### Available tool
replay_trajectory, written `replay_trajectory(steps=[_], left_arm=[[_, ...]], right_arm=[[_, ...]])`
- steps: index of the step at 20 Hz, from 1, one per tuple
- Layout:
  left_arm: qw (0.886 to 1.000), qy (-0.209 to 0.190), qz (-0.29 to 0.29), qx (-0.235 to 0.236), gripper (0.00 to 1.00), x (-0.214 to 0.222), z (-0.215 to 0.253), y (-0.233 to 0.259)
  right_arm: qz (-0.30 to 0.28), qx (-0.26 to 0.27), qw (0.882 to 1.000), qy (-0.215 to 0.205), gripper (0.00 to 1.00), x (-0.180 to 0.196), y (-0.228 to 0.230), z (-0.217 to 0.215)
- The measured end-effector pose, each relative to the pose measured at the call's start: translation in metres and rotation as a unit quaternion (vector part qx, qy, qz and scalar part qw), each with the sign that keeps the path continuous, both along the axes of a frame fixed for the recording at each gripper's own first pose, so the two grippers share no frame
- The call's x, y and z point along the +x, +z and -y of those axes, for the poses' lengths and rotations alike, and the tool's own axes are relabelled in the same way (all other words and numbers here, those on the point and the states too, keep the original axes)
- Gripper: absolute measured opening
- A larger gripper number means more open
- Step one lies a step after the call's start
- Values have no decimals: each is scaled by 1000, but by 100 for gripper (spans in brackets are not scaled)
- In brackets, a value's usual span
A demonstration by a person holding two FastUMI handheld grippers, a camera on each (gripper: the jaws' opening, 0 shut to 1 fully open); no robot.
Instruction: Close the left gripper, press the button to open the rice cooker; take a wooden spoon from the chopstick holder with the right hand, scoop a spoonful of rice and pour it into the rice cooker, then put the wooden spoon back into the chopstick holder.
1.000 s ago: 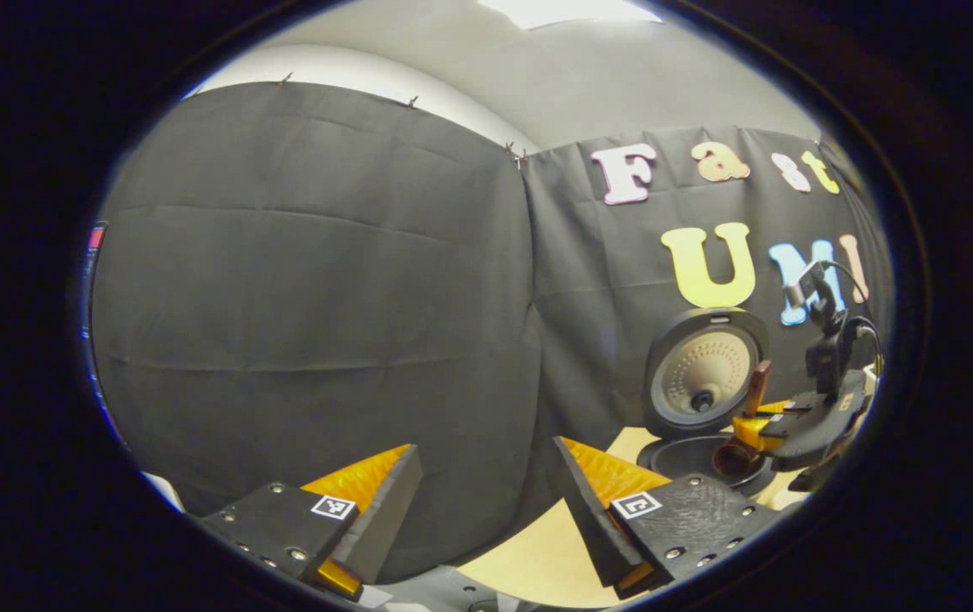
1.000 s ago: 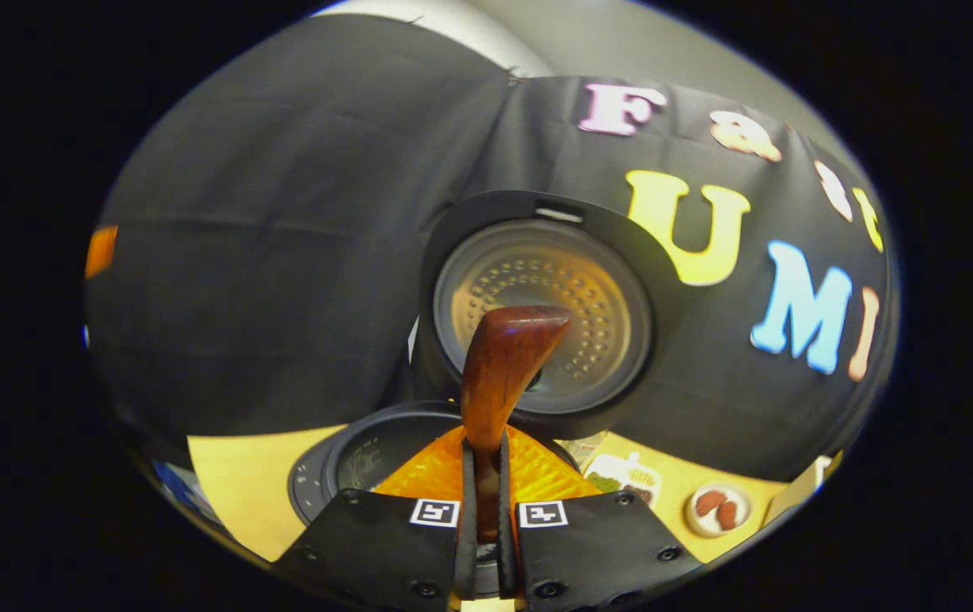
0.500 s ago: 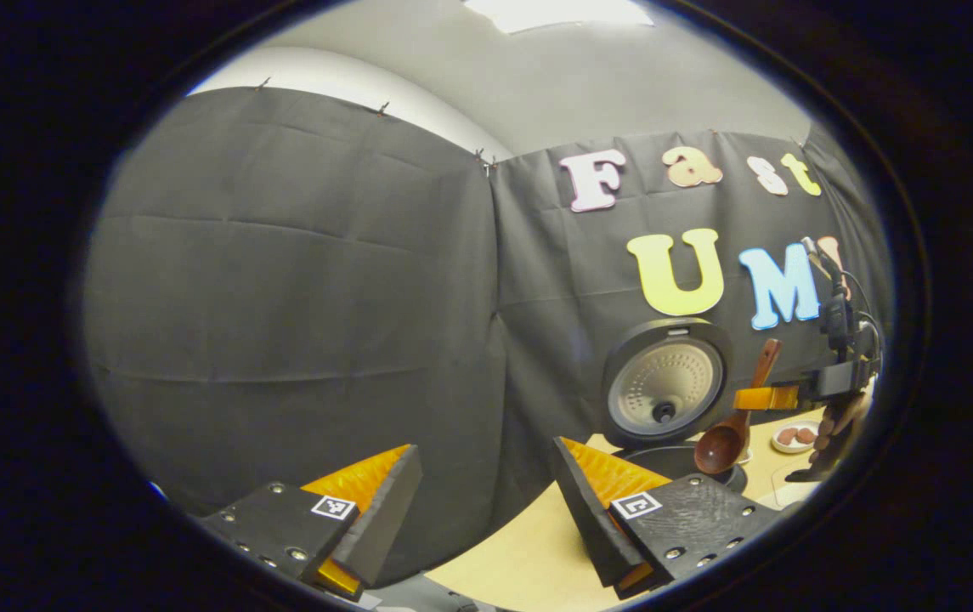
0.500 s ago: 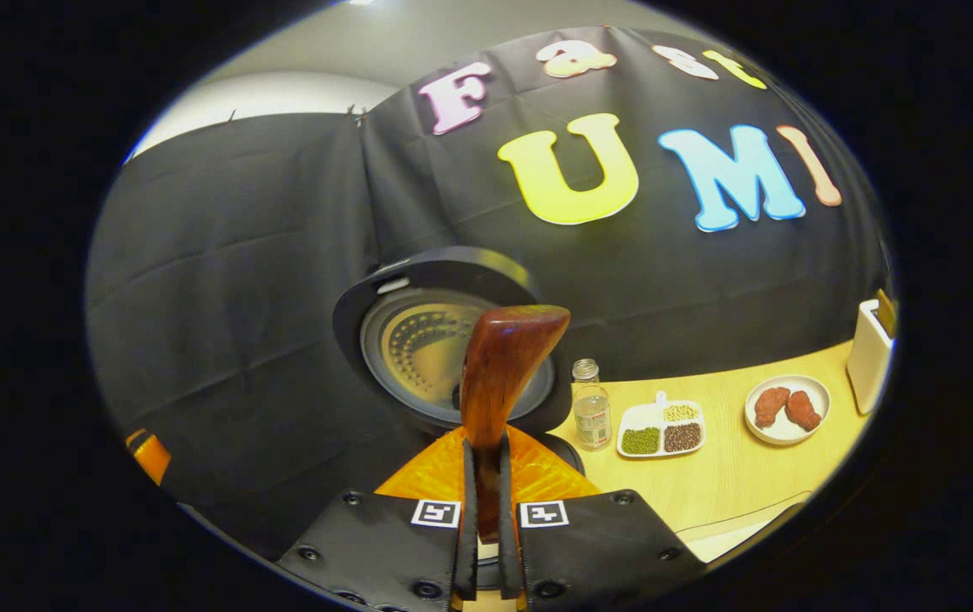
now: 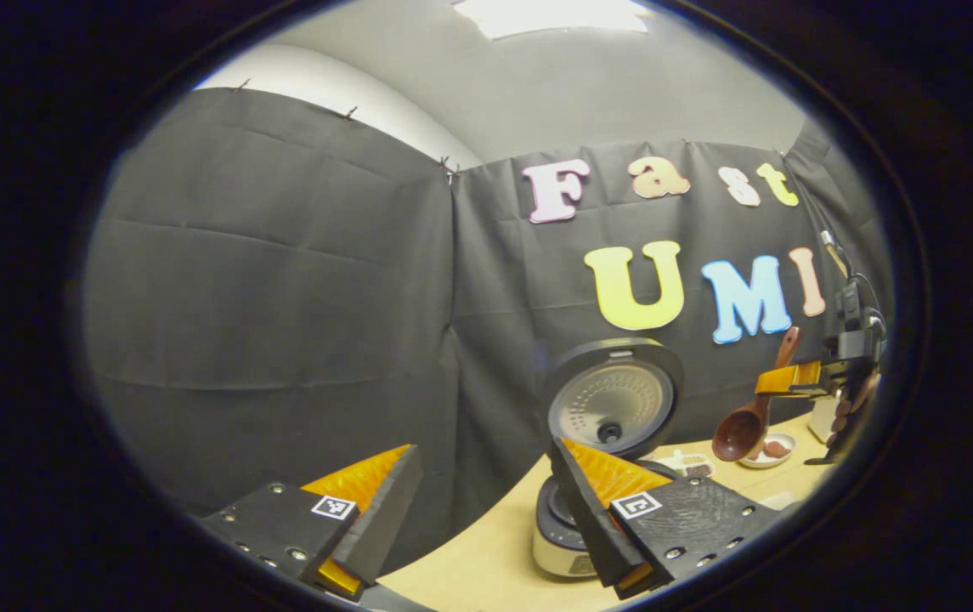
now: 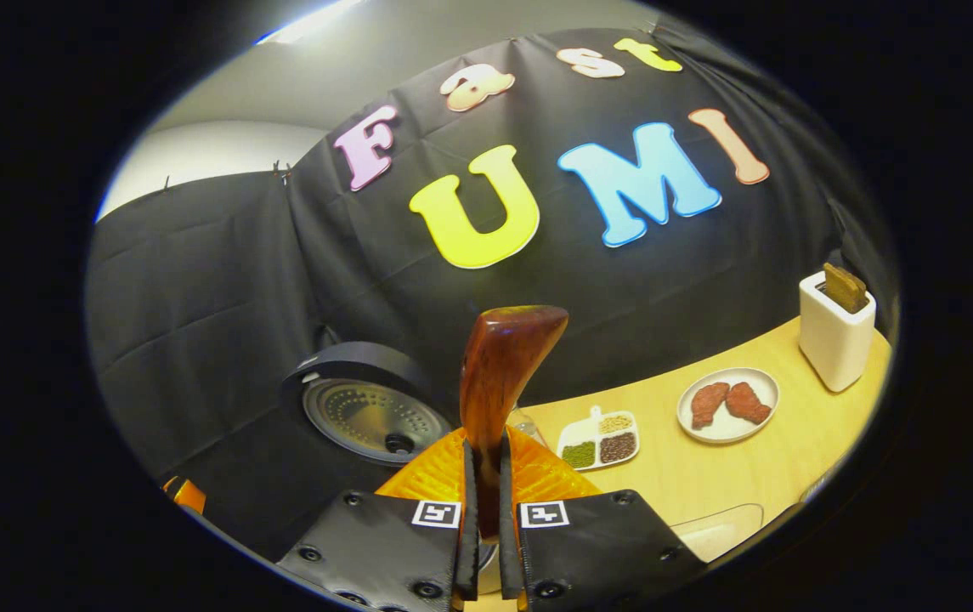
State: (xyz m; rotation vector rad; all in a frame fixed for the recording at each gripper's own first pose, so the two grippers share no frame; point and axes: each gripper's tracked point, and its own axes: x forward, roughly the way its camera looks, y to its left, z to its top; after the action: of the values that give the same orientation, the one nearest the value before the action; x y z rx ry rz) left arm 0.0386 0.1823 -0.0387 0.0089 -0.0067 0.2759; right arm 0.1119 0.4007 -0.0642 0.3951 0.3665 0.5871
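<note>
Holding the wooden spoon (image 6: 499, 374) by its handle, my right gripper (image 6: 486, 518) has both fingers pinched on the lower stretch of the shaft, with the flared handle end standing up in front of the right gripper view. In the left gripper view I see that same gripper off to the right, above the bench (image 5: 486, 561), with the spoon's bowl (image 5: 738, 433) hanging down and to the left of the grip. I cannot tell from here whether any rice sits in the bowl.

I judge the spoon to be light and stiff, a single piece of polished wood, so it will not flex but its glossy finish could let it twist or slide between the pads. The grip sits well up the handle, away from the bowl, which leaves a long lever below; tipping it fast could swing the bowl. A hold nearer the middle of the shaft would steady it, though the present one looks firm enough.

My left gripper (image 5: 486, 510) is spread wide and carries nothing. The rice cooker (image 5: 596, 501) stands on the bench just beyond it, its lid (image 5: 613, 399) raised upright. Farther right on the bench I see a divided dish of grains (image 6: 598, 438), a plate (image 6: 728, 406) and the white chopstick holder (image 6: 834, 336), where I reckon the spoon belongs.
</note>
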Motion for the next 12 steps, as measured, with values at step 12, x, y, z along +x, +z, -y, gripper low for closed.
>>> replay_trajectory(steps=[12], left_arm=[[997, -76, 17, -6, 92, 35, 89, 18]], right_arm=[[-7, -20, 993, -119, 11, 31, -10, 159]])
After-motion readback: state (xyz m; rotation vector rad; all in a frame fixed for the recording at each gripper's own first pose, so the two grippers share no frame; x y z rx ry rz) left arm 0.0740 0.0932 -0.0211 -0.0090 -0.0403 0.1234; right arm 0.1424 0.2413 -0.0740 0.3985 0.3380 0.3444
